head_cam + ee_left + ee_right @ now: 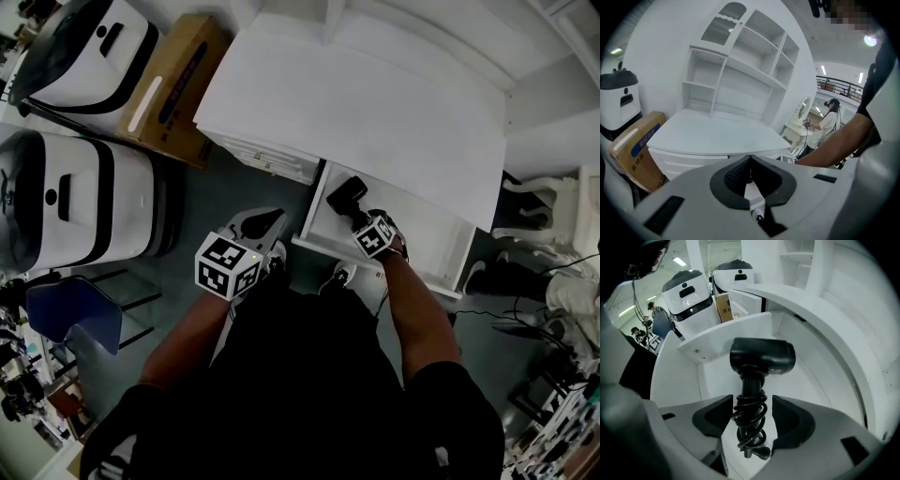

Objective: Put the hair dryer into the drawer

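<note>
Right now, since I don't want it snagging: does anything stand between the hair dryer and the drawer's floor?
Nothing visible does. The hair dryer is already inside the walls of the open drawer, its cord-wrapped handle between the parted jaws of the right gripper. The white floor around it looks bare.

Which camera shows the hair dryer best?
The right gripper view: the hair dryer fills the middle, cord wound round its handle. The head view shows it small, in the drawer; the left gripper view misses it.

Person in black top; white left gripper (265,223) and right gripper (361,217) carry black-and-white marker cubes (228,265).
</note>
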Demonstrator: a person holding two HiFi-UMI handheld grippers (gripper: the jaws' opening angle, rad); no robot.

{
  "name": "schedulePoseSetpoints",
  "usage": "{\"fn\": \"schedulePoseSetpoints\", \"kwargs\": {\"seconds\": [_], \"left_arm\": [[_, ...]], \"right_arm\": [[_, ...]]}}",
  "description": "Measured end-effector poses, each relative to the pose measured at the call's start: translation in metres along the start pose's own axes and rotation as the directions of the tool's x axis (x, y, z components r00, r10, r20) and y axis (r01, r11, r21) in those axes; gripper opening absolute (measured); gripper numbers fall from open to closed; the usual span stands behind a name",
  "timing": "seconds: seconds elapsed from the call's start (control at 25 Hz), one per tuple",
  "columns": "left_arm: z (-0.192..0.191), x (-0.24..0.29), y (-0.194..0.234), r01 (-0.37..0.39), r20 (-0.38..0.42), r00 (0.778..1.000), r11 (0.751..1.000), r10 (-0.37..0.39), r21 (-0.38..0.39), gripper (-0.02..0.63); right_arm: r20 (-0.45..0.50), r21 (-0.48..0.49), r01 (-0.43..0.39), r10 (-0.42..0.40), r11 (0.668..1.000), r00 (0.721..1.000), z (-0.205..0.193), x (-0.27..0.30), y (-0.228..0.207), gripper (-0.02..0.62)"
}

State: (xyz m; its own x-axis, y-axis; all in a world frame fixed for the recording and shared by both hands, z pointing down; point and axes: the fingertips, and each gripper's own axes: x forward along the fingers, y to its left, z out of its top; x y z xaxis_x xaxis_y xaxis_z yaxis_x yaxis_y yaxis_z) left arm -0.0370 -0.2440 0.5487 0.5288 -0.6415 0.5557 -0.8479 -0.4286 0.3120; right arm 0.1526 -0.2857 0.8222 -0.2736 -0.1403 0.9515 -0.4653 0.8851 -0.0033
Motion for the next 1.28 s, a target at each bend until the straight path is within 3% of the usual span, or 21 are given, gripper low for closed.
{"fn": "schedulePoseSetpoints", "kwargs": {"seconds": [0.28,0.48,0.64,0.8,0.88,1.04,1.28], "left_arm": [[0.012,0.015,-0.019,0.062,0.002,0.998,0.997,-0.062,0.046,0.009],[0.019,0.02,-0.035,0.108,0.004,0.994,0.99,-0.109,0.086,0.009],[0.019,0.021,-0.038,0.123,-0.002,0.992,0.988,-0.123,0.099,0.009],[0.028,0.017,-0.043,0.133,0.028,0.99,0.985,-0.137,0.108,0.009],[0.034,0.016,-0.049,0.148,0.036,0.987,0.981,-0.154,0.122,0.009],[0.05,0.011,-0.062,0.184,0.053,0.98,0.97,-0.194,0.157,0.009],[0.065,0.009,-0.081,0.239,0.065,0.964,0.949,-0.257,0.204,0.009]], "right_arm": [[0.127,0.13,0.034,-0.051,0.991,0.991,0.007,-0.045,-0.008,0.257],[0.3,0.341,-0.058,-0.05,0.938,0.953,0.034,-0.098,0.0,0.256],[0.47,0.456,-0.177,-0.067,0.872,0.88,0.058,-0.148,0.009,0.256],[0.594,0.484,-0.254,-0.102,0.837,0.798,0.071,-0.206,0.018,0.253],[0.642,0.494,-0.273,-0.135,0.825,0.755,0.074,-0.235,0.017,0.21],[0.712,0.514,-0.291,-0.213,0.807,0.669,0.08,-0.283,0.01,0.064],[0.807,0.51,-0.384,-0.274,0.769,0.523,0.093,-0.333,0.018,0.028]]}}
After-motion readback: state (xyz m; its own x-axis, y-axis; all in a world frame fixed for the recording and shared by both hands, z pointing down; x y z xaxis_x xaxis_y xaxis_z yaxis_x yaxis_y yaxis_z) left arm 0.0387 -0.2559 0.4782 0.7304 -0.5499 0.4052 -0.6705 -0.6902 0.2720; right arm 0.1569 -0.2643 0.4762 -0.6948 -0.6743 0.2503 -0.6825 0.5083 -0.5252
